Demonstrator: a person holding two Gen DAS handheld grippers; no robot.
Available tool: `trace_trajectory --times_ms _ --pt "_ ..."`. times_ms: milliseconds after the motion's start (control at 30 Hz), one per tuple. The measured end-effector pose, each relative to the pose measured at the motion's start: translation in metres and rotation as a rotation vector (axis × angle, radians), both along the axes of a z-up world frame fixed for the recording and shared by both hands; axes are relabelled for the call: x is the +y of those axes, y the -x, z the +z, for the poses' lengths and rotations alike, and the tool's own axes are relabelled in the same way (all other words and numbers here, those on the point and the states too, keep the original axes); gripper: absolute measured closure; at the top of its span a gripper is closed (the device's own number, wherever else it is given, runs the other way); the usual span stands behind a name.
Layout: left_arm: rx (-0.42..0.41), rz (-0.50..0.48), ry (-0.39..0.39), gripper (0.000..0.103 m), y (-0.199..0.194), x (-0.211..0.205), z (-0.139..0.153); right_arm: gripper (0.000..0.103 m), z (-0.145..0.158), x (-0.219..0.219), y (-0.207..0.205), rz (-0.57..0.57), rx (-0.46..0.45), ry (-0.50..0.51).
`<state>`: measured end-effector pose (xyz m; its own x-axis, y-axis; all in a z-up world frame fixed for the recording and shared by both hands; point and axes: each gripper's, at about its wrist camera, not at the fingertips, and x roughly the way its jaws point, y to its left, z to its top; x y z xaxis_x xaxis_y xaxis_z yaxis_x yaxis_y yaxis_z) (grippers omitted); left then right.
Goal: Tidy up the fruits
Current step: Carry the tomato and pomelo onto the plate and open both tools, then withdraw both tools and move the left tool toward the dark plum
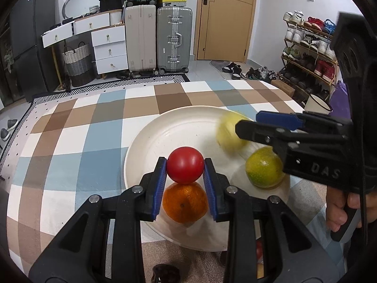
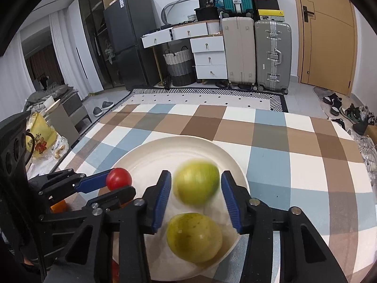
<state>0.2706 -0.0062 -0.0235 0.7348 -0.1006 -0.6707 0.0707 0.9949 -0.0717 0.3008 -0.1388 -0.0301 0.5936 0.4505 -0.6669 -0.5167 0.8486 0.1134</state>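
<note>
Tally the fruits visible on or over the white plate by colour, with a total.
Red: 1, the tomato held between the left gripper's pads
Orange: 1, the orange on the plate
Yellow-green: 2, the blurred fruit between the right gripper's fingers and the green citrus resting nearer the camera
Total: 4

A table (image 2: 271,136) covered in a checked cloth of blue, brown and white squares carries one large white plate (image 2: 150,155). The plate lies directly on the cloth, near the table's front edge, with bare checks all around its far rim.
</note>
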Motion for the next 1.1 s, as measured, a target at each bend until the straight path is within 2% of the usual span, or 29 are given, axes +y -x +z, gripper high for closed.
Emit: trace_trajectory --times_ms 267,333,367,433,500,567,600,700,867,1100 --pt "0.006 0.004 0.017 0.073 0.001 0.003 0.0 0.057 0.003 -0.009 0.005 -0.008 0.001 -0.01" --pt "0.013 0.0 0.028 0.049 0.004 0.004 0.002 0.052 0.005 -0.014 0.009 -0.02 -0.005 -0.018" --pt "0.004 0.002 0.035 0.042 0.006 0.005 0.004 0.052 0.006 -0.018 0.011 -0.026 -0.009 -0.023" --pt "-0.029 0.022 0.049 0.019 0.017 0.012 0.01 0.048 0.007 -0.026 0.016 -0.032 -0.012 -0.031" --pt "-0.041 0.028 0.067 0.017 0.024 0.017 0.016 0.028 0.009 -0.036 0.022 -0.045 -0.018 -0.037" --pt "-0.037 0.034 0.073 0.011 0.032 0.022 0.021 0.013 0.011 -0.047 0.028 -0.064 -0.022 -0.06" --pt "-0.04 0.041 0.074 0.002 0.037 0.026 0.023 0.007 0.012 -0.053 0.032 -0.075 -0.019 -0.081" --pt "-0.07 0.063 0.066 0.001 0.056 0.033 0.03 0.0 0.014 -0.063 0.04 -0.086 -0.007 -0.11" --pt "-0.071 0.07 0.06 0.001 0.08 0.038 0.035 0.0 0.014 -0.067 0.06 -0.074 -0.022 -0.084" --pt "-0.058 0.071 0.013 0.001 0.106 0.03 0.029 0.0 0.005 -0.065 0.084 -0.018 0.02 -0.061"
